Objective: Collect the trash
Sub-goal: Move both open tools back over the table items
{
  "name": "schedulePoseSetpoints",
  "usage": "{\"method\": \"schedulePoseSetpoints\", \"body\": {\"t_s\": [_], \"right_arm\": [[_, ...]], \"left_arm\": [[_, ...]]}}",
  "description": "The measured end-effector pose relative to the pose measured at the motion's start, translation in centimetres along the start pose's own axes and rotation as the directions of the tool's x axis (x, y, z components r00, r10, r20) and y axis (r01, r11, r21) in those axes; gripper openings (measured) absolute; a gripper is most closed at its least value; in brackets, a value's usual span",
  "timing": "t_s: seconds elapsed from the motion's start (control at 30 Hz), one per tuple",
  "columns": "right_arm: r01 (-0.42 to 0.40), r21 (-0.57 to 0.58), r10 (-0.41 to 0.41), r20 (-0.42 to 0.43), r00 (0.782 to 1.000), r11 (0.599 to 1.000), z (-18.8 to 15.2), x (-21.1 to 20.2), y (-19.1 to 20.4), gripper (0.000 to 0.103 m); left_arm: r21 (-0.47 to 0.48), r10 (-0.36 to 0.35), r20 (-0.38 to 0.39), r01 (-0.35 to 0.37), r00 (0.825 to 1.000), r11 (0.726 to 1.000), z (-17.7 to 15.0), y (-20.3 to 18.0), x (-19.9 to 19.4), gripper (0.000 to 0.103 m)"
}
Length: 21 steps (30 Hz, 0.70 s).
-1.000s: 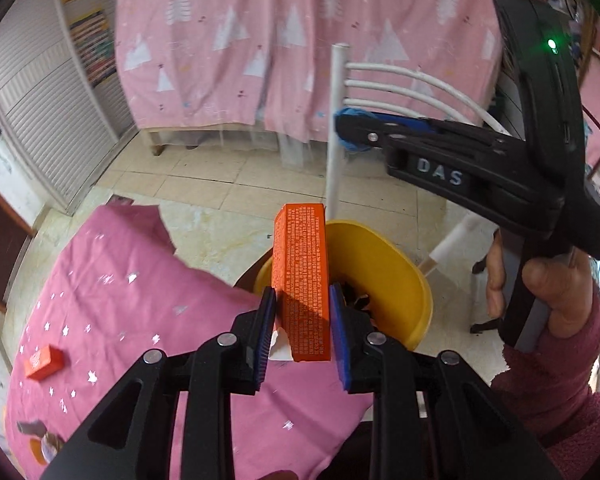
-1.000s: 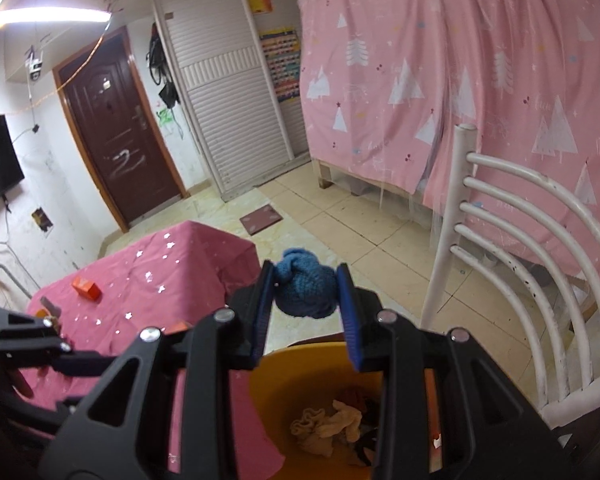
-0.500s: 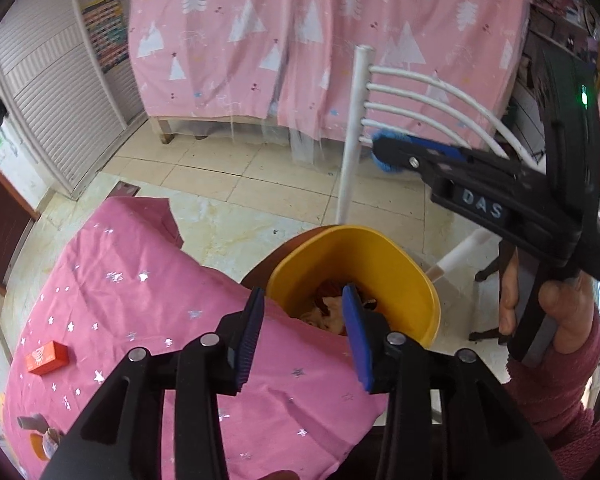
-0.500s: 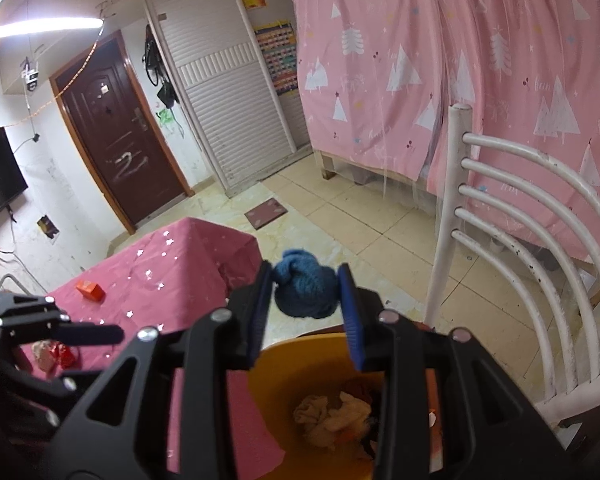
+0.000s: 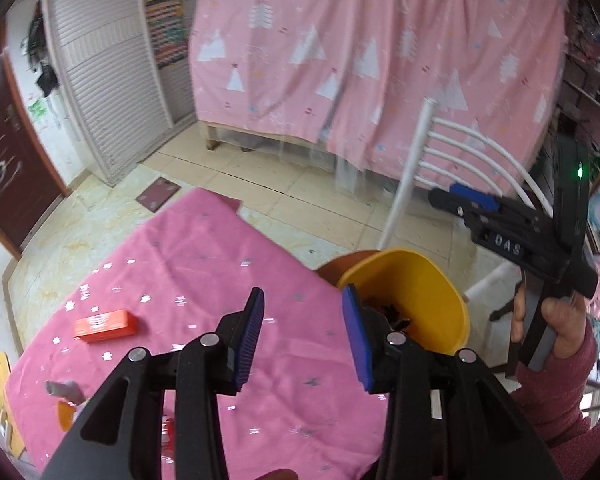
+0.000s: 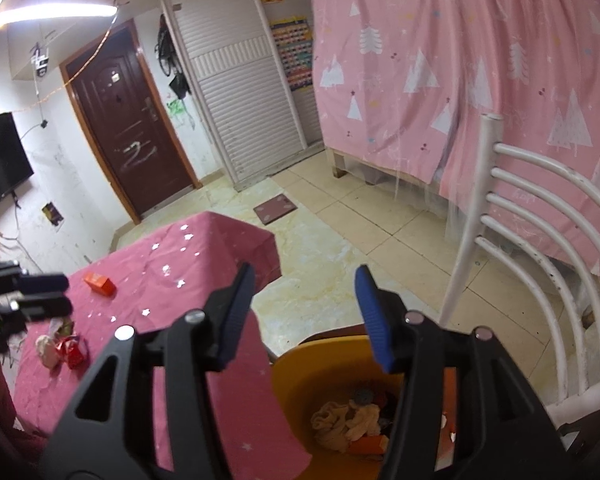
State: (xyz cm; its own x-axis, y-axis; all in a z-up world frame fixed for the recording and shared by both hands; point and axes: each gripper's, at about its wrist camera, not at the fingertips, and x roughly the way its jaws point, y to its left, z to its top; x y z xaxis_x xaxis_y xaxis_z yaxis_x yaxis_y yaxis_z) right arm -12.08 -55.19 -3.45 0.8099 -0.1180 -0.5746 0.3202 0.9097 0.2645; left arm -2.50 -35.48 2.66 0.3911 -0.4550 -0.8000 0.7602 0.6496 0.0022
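Observation:
A yellow trash bin (image 5: pixel 428 280) stands past the table's right edge; the right wrist view shows its rim (image 6: pixel 300 376) and, inside, crumpled tissue (image 6: pixel 340 424), an orange box and a blue ball. My left gripper (image 5: pixel 303 332) is open and empty over the pink tablecloth (image 5: pixel 188 264), just left of the bin. My right gripper (image 6: pixel 304 312) is open and empty above the bin; it also shows in the left wrist view (image 5: pixel 460 200). On the cloth lie an orange box (image 5: pixel 105 323), (image 6: pixel 99 283), a grey piece (image 5: pixel 64 390) and crumpled wrappers (image 6: pixel 62 350).
A white chair (image 6: pixel 540 248) stands right of the bin, its back post (image 5: pixel 408 172) close behind it. A pink curtain (image 5: pixel 380 52) hangs at the back. Tiled floor, a shutter cupboard (image 6: pixel 236 76) and a brown door (image 6: pixel 128 120) lie beyond the table.
My left gripper let go of the orange box and swung left over the table. My right gripper opened and the blue ball dropped into the bin.

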Motion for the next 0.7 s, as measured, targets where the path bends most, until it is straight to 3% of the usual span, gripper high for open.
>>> {"method": "schedulePoseSetpoints", "body": {"t_s": [0.1, 0.23, 0.5, 0.7], "right_arm": [[-0.016, -0.018, 0.015, -0.015, 1.000, 1.000, 0.1, 0.6, 1.6, 0.051], [-0.038, -0.057, 0.036, -0.038, 0.999, 0.998, 0.2, 1.7, 4.5, 0.063], [-0.116, -0.144, 0.106, -0.076, 0.991, 0.983, 0.8, 3.7, 10.6, 0.064], [-0.207, -0.196, 0.184, -0.131, 0.974, 0.958, -0.2, 5.2, 15.5, 0.064]], "left_arm": [[-0.031, 0.026, 0.022, -0.025, 0.999, 0.999, -0.2, 2.0, -1.1, 0.033], [-0.076, 0.063, 0.044, -0.059, 0.997, 0.995, -0.9, 5.0, -2.5, 0.033], [-0.167, 0.141, 0.039, -0.133, 0.989, 0.977, -3.6, 11.3, -4.5, 0.033], [-0.230, 0.193, 0.017, -0.184, 0.981, 0.956, -6.6, 15.9, -5.9, 0.033]]}}
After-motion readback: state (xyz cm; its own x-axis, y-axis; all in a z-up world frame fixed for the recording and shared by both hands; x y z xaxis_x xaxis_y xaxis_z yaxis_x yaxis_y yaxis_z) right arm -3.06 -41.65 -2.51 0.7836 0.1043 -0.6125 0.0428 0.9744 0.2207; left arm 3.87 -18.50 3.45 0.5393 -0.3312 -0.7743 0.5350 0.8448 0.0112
